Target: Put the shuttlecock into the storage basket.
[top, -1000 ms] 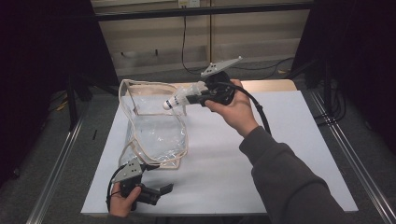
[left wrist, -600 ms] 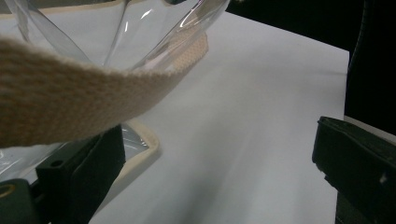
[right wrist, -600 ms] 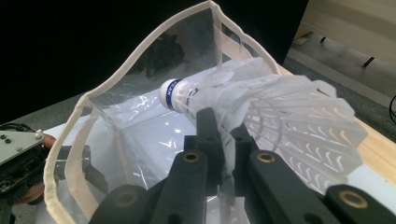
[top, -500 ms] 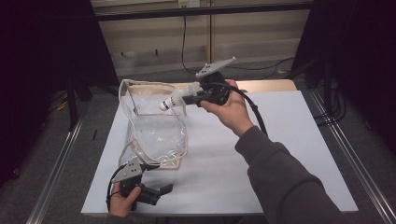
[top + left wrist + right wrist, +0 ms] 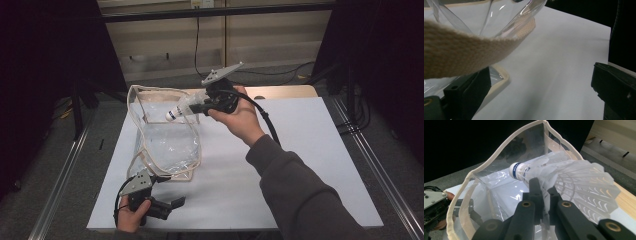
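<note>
Holding a white shuttlecock by its feather skirt, the right tool has its jaws clamped tight on the feathers, cork tip pointing into the mouth of the clear bag. From the right gripper view the cork sits level with the bag's cream-trimmed rim, just inside the opening. The bag stands on the left half of the white bench, its far wall upright and its near part slumped toward the person. To the right of the bag the bench top offers wide open room up to its right edge; a strip of bare wood shows at the far edge.

At the near left corner the left tool rests low on the bench with its jaws spread wide and nothing between them. In the left gripper view a cream strap of the bag crosses above the left-hand jaw, blurred and cut off at the frame's left; whether it touches that jaw I cannot tell. The clear walls make the bag's inner folds hard to read.
</note>
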`<state>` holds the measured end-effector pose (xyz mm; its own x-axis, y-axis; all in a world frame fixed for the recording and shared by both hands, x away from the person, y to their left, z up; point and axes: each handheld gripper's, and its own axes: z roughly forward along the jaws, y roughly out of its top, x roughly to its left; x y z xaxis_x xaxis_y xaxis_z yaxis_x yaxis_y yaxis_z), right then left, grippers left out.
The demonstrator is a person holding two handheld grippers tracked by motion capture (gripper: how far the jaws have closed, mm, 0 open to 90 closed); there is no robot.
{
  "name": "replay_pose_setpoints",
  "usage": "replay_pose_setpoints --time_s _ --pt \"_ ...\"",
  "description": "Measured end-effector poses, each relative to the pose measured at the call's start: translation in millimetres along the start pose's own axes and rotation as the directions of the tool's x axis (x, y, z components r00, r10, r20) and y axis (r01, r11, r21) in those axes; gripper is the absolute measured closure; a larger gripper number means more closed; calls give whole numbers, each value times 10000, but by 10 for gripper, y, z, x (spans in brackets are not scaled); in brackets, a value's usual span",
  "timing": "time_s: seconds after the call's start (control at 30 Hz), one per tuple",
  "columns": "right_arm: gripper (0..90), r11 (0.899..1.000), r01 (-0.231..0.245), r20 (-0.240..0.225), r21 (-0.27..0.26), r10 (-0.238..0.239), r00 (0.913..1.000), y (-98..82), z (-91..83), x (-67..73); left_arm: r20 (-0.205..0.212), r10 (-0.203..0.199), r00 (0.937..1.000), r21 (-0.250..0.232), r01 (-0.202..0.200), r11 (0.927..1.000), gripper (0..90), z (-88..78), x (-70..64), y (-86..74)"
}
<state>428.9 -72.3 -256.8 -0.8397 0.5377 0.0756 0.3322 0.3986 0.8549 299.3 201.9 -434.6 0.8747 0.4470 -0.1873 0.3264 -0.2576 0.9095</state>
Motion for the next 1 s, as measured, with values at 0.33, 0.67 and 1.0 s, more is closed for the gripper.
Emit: replay_pose_setpoints --time_s 0.33,0.67,1.0 --pt "878 9999 81 -19 91 -80 10000 17 66 25 11 -6 10000 -5 6 10000 24 1 -2 0" --pt "877 10000 18 -22 50 -17 10000 45 159 78 9 -2 10000 -5 2 10000 24 1 -1 1" --pt "877 9997 161 -97 182 -159 9998 62 253 141 15 -24 10000 -21 24 10000 25 1 -1 0"
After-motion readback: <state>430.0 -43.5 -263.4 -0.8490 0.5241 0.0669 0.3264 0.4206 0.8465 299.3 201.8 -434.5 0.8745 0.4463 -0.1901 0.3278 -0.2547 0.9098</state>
